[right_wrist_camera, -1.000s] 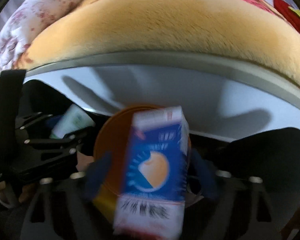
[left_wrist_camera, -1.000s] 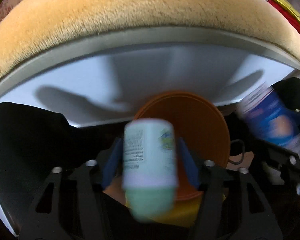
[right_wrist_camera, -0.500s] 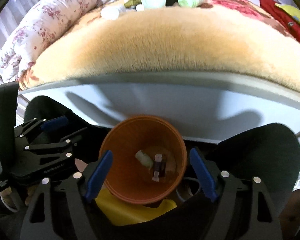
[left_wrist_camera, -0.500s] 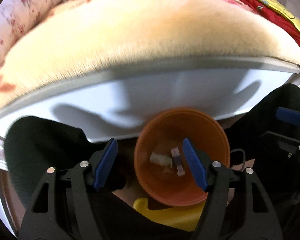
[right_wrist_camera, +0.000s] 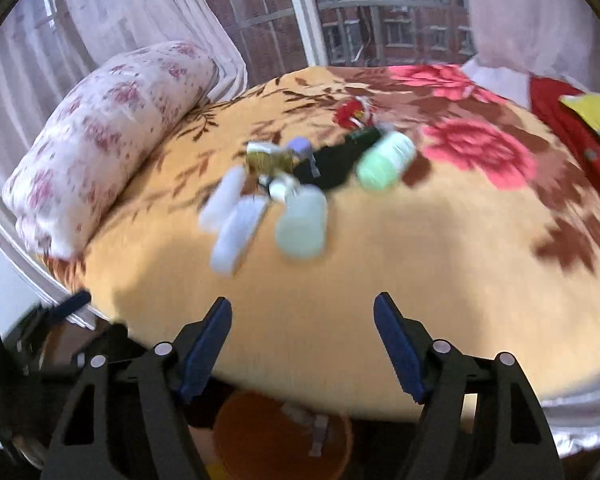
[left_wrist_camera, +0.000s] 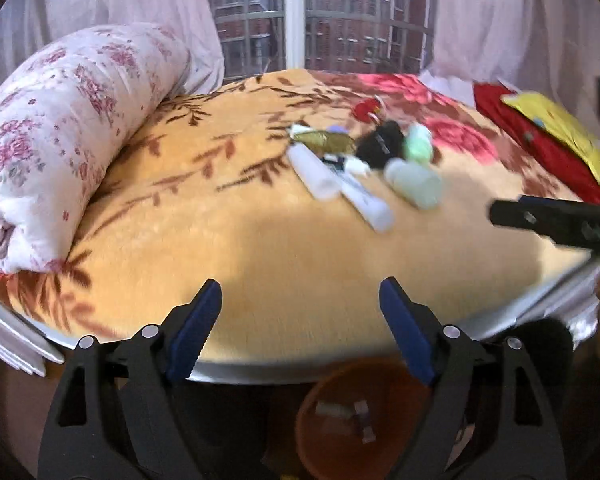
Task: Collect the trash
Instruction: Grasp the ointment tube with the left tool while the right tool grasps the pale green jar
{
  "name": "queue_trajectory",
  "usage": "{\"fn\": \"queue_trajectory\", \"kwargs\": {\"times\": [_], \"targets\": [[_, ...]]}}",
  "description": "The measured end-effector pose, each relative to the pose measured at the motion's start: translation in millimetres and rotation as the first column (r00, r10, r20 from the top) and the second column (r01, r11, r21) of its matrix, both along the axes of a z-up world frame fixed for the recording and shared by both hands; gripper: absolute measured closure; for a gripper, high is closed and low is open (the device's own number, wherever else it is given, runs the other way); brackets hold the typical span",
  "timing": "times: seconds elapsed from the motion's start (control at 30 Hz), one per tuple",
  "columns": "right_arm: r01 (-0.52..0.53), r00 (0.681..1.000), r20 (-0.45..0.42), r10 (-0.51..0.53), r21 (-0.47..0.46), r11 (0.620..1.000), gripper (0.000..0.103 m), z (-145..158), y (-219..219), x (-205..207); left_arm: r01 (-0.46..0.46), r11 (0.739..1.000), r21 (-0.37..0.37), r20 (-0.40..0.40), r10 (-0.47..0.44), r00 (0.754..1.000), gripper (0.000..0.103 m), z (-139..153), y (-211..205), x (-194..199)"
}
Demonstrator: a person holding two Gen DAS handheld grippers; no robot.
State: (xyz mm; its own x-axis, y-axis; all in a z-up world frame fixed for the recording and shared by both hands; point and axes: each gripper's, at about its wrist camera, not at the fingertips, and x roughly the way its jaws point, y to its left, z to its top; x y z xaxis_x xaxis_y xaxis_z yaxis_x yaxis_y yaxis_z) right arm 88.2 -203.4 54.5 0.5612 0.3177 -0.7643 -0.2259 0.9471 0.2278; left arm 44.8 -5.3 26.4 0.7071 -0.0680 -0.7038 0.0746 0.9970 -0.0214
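While both are hovering over the bed [left_wrist_camera: 260,248] edge, the left hand-held gripper [left_wrist_camera: 300,312] has just been spreading and the right hand-held gripper [right_wrist_camera: 302,330] narrowing, nothing between either. Trash pile [right_wrist_camera: 300,184] is lying mid-bed; orange bin [left_wrist_camera: 364,416] is sitting below on the floor.

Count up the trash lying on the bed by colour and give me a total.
white tubes: 2
green bottles: 2
black item: 1
gold wrapper: 1
red item: 1
lilac piece: 1
Total: 8, as far as the blur allows; smaller bits among them may be missed.
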Motion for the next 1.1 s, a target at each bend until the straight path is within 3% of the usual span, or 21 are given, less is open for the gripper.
{"fn": "queue_trajectory", "kwargs": {"times": [0.1, 0.27, 0.3, 0.43, 0.57, 0.7, 0.87, 0.97, 1.1], "targets": [[-0.018, 0.998, -0.057, 0.018, -0.008, 1.0, 0.04, -1, 13, 47, -0.022, 0.998, -0.065, -0.037, 0.02, 0.999, 0.024, -2, 8, 19], [-0.039, 0.977, -0.21, 0.034, -0.022, 0.999, 0.041, -21, 24, 110, -0.043, 0.995, -0.093, -0.085, 0.035, 0.996, 0.024, -15, 15, 33], [-0.051, 0.964, -0.264, 0.044, -0.018, 0.999, 0.042, -29, 27, 121, -0.045, 0.994, -0.098, -0.095, 0.036, 0.995, 0.024, -18, 16, 35], [-0.079, 0.892, -0.447, 0.069, -0.003, 0.997, 0.059, -59, 35, 147, -0.043, 0.991, -0.124, -0.116, 0.028, 0.993, 0.024, -23, 22, 40], [-0.09, 0.864, -0.496, 0.083, 0.01, 0.996, 0.061, -74, 37, 159, -0.027, 0.991, -0.128, -0.128, 0.01, 0.992, 0.024, -28, 17, 42], [-0.137, 0.895, -0.431, 0.113, -0.026, 0.99, 0.061, -71, 43, 145, -0.01, 0.992, -0.126, -0.142, -0.008, 0.99, 0.024, -30, 8, 44], [-0.092, 0.947, -0.306, 0.101, 0.045, 0.995, 0.061, -50, 24, 112, 0.01, 0.991, -0.133, -0.16, -0.032, 0.987, 0.024, -30, -7, 54], [-0.025, 0.986, -0.165, 0.033, 0.048, 0.999, 0.061, -30, 2, 73, 0.027, 0.985, -0.173, -0.172, -0.057, 0.984, 0.024, -26, -19, 64], [0.056, 0.998, -0.025, -0.055, 0.032, 0.998, 0.061, -17, -30, 23, 0.013, 0.964, -0.266, -0.218, -0.074, 0.973, 0.024, -25, -33, 84]]}}
